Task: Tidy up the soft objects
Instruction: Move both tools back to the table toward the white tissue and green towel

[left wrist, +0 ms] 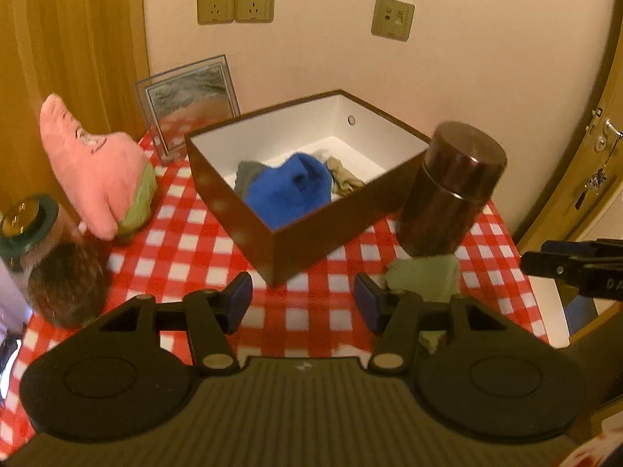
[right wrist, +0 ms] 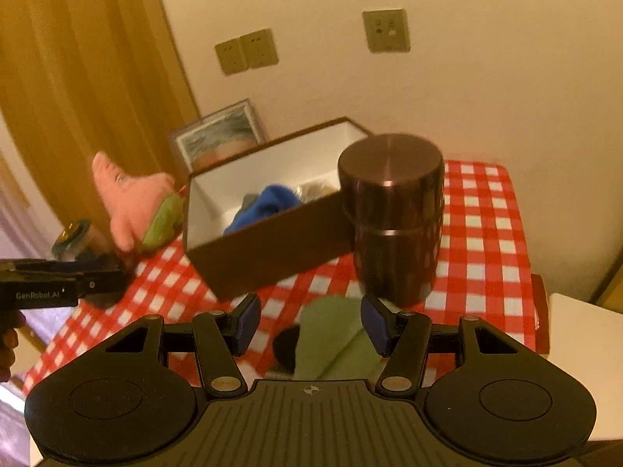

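The right gripper [right wrist: 309, 327] is hovering spread over the green cloth [right wrist: 331, 334]; it looks light and floppy, so pinching a bunched fold suits. The left gripper [left wrist: 301, 303] is gaping, empty.

On your worktop [left wrist: 319, 323] the box [left wrist: 311, 241] sits mid-way, cloths [left wrist: 290, 190] inside it. The plush [left wrist: 97, 171] stands left of it, the canister [left wrist: 447, 190] right, a folded cloth [right wrist: 335, 334] before the canister, the frame [left wrist: 190, 101] behind against the wall.
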